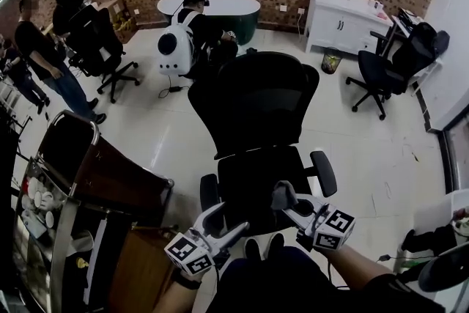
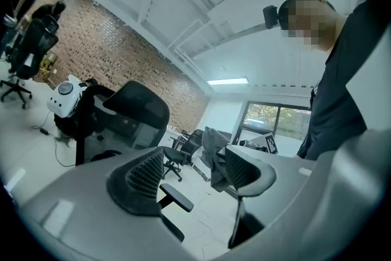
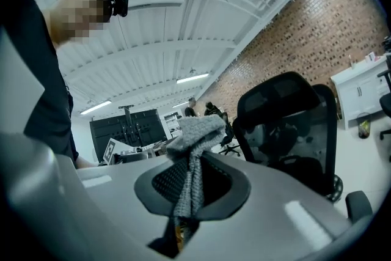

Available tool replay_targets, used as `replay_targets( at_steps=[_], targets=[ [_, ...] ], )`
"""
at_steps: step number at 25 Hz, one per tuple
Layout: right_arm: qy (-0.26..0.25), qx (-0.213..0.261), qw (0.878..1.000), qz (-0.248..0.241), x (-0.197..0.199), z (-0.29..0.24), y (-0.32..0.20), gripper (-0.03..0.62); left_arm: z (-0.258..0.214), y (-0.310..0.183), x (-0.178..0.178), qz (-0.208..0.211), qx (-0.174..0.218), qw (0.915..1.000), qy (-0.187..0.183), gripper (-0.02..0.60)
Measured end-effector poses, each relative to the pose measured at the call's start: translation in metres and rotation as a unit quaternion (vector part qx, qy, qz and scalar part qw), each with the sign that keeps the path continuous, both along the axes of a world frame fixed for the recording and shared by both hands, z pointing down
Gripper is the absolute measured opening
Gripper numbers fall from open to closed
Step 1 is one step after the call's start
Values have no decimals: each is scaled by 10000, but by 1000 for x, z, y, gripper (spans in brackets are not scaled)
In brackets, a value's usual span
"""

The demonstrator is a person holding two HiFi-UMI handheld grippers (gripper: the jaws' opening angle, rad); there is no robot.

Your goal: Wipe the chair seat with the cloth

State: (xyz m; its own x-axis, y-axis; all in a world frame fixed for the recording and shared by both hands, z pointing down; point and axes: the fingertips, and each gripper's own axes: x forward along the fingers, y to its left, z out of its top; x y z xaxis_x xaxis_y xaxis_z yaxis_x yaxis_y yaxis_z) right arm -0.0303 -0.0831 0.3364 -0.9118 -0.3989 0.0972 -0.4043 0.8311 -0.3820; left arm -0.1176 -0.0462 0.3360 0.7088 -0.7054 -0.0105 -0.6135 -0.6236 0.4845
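Grey textured cloth [image 3: 190, 156] is up off the chair, pinched mid-length in the right claw [image 3: 192, 186]. The jaws are clamped hard on it, with a bunched tuft standing above them and a short tail drooping below. It looks soft, light and floppy, so I'd expect it to fold and drag under pressure, not push like a stiff pad. Nothing fragile here, and little chance of it slipping out. Held by the middle like this, only a small wad is free to press down; a hold nearer one edge would likely spread more fabric. Just beside it is the left claw [image 2: 194, 174], jaws wide apart and nothing between them. In the head view both claws hover over the front edge of the seat [image 1: 249, 179] of the black mesh office chair [image 1: 256, 102], left near the front left corner, right toward the other. I can't see the cloth touching the mesh. A padded armrest [image 1: 323, 172] flanks the seat, with glossy white floor [image 1: 366, 157] all round.
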Motion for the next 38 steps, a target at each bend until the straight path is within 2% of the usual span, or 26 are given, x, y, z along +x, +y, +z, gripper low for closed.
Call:
replay_targets(
  at_steps=[11, 17, 23, 27, 31, 38],
  targets=[
    [80, 9, 9996, -286, -21, 14, -30, 29, 14, -28, 2, -99, -139, 9999, -14, 341],
    [443, -213, 9972, -557, -39, 73, -65, 29, 66, -56, -6, -224, -555, 9981, -170, 340],
    [1104, -718, 9880, -813, -64, 190, -119, 29, 143, -90, -11, -385, -1105, 9927, -307, 341],
    [1667, -905, 9772, -959, -92, 283, -159, 29, 206, -113, -16, -460, -1424, 9885, -236, 341],
    [2293, -977, 9620, -1119, -127, 377, -185, 29, 260, -126, -23, -610, -1597, 9853, -63, 341],
    [3137, -969, 9365, -1231, -176, 505, -229, 29, 304, -142, -19, -671, -1689, 9834, -8, 341]
  ],
)
